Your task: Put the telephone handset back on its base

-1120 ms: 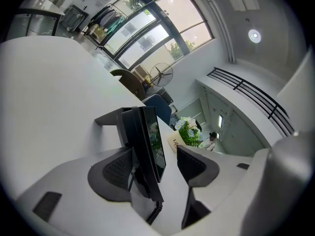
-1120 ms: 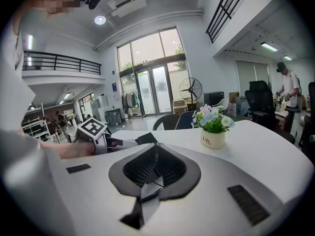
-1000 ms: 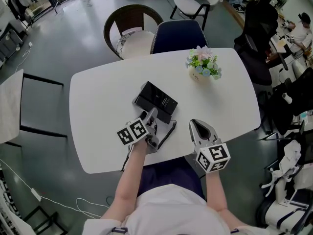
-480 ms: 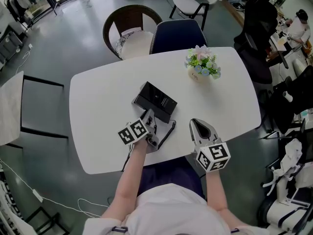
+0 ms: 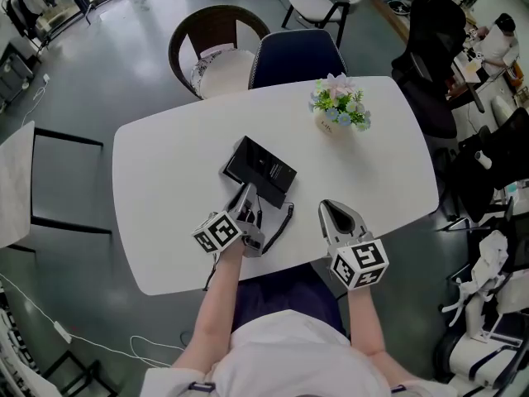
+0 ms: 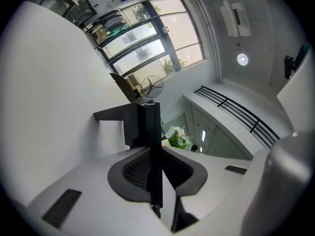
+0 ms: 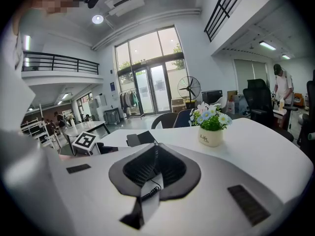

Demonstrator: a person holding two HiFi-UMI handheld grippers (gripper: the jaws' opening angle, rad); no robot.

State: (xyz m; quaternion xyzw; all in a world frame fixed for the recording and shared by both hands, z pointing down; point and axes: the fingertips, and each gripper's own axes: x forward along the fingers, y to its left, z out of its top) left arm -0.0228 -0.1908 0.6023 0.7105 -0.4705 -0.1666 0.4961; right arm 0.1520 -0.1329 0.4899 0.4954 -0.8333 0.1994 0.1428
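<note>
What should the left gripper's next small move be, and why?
Probably lift the handset slightly off the table: the left gripper has just been closing its jaws and now clamps it, and the base lies just beyond.

- table [image 5: 165,164]: plain white top
- telephone base [image 5: 260,165]: black
- telephone handset [image 6: 150,132]: black
- coiled cord [image 5: 283,224]: black
- flower pot [image 5: 332,124]: cream-white with dark lettering, holding pale pink, white and blue blooms over green leaves
- navy chair [image 5: 299,56], far side: dark blue
- round chair [image 5: 194,35], far left: dark brown frame, white cushion
- right gripper [image 5: 328,211]: light grey shell, black pads, black-and-white square markers
- floor [image 5: 124,64]: grey
</note>
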